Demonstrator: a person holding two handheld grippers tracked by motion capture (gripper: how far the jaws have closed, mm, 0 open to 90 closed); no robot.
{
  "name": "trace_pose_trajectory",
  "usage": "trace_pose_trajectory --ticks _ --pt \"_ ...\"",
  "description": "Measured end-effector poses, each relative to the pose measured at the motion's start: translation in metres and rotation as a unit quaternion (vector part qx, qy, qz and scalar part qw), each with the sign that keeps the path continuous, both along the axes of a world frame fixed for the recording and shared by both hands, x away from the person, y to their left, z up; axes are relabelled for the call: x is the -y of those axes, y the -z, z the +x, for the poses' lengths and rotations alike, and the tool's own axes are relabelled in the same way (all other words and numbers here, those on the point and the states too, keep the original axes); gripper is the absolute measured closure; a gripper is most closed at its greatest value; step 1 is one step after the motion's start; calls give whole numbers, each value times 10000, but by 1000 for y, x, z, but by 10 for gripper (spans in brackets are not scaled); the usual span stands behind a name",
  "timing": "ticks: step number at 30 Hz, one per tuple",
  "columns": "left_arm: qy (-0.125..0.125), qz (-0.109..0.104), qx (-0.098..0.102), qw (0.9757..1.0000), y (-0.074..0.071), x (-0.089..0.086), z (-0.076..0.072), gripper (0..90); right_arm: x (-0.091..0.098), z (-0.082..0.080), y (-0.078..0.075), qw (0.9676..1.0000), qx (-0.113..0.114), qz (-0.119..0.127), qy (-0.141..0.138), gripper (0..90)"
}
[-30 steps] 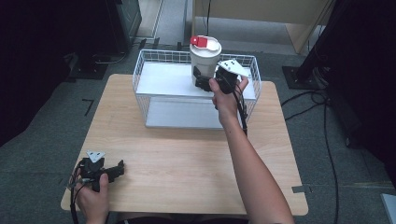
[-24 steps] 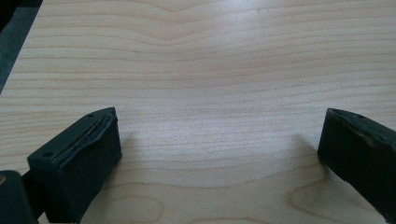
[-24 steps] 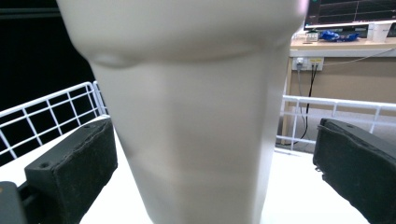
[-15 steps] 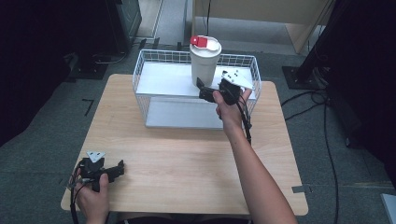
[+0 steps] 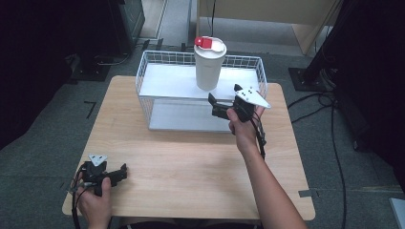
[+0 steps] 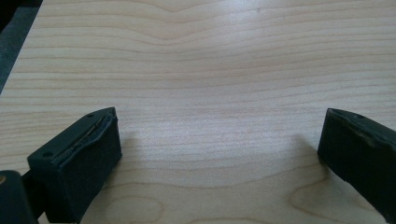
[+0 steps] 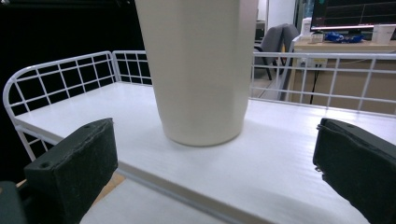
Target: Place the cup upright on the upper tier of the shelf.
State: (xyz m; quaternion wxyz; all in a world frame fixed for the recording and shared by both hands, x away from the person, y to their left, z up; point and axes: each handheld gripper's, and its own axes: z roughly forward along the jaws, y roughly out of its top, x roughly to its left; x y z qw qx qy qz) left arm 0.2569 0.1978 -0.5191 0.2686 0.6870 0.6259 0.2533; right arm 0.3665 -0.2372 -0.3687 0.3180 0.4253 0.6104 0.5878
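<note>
Now right tongs (image 5: 216, 106) released, apart from upright white cup (image 5: 209, 64) in wire basket (image 5: 143, 76); left tongs (image 5: 119, 174) released on worktop (image 5: 191, 162).

One white cup (image 5: 209, 64) with a single red-tabbed lid (image 5: 208, 44) stands on the upper shelf of one white wire rack (image 5: 143, 76) at the table's far edge. Two grippers are on hand: the left gripper (image 5: 123, 172) near the table's (image 5: 191, 162) near left corner, and the right gripper (image 5: 215, 106) at the rack's front edge.
</note>
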Motion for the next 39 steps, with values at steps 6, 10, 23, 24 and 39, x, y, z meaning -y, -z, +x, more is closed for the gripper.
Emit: trace_pose_trajectory --ticks 6,10,23,24,39 --pt "1 2 0 10000 0 0 0 0 9 -9 6 10000 -6 -25 41 0" --pt "-2 -7 1 10000 0 0 0 0 16 -18 11 10000 41 -19 62 0" --pt "4 8 2 10000 0 0 0 0 38 -44 33 9998 17 -102 142 0" --pt "-5 -11 1 10000 0 0 0 0 41 -46 35 9998 17 -99 157 0" --pt "1 -4 -8 10000 0 0 0 0 78 -68 63 9987 -215 -115 456 0"
